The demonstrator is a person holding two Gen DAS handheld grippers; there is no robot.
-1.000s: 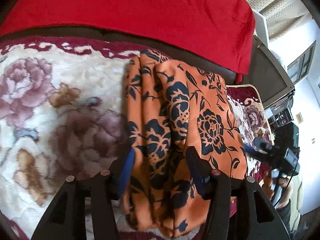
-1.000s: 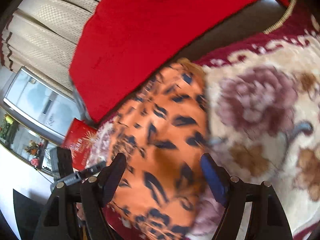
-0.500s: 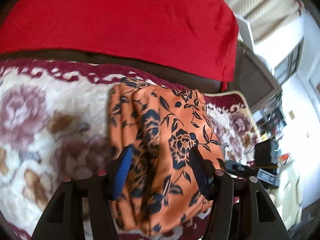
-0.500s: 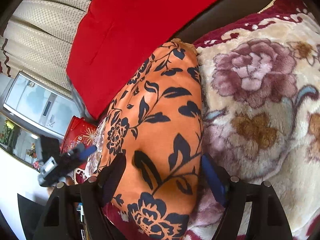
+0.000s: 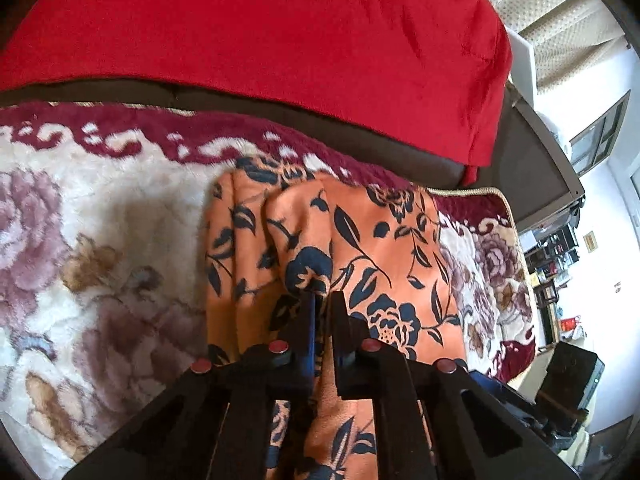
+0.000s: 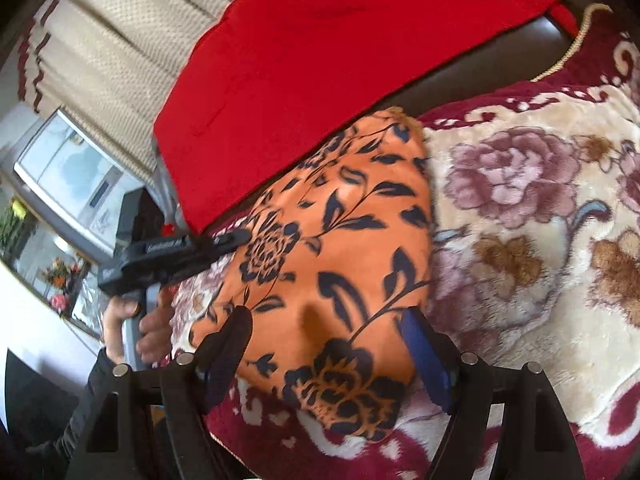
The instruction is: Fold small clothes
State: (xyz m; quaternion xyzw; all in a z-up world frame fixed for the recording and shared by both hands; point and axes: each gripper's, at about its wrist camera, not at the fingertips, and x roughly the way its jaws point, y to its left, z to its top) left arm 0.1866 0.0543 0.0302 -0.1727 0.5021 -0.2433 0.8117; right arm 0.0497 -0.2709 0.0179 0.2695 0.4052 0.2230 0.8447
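An orange garment with a dark blue flower print [image 5: 372, 240] lies folded lengthwise on a flowered blanket [image 5: 100, 216]. In the left wrist view my left gripper [image 5: 323, 300] is shut on a raised fold of the garment near its middle. In the right wrist view the same garment [image 6: 340, 248] lies in a long strip, and my right gripper [image 6: 328, 336] is open, its jaws standing on either side of the garment's near end. The left gripper [image 6: 230, 240] shows at the garment's left edge in the right wrist view, held by a hand [image 6: 132, 328].
A red cloth [image 5: 260, 40] covers the dark sofa back [image 5: 520, 168] behind the blanket. Cream curtains [image 6: 104, 40] and a window [image 6: 68, 172] lie to the left in the right wrist view. Shelves and a dark box [image 5: 572, 372] stand at the right in the left wrist view.
My left gripper has closed from open onto a fold of the garment. My right gripper stays open and has moved in over the garment's near end.
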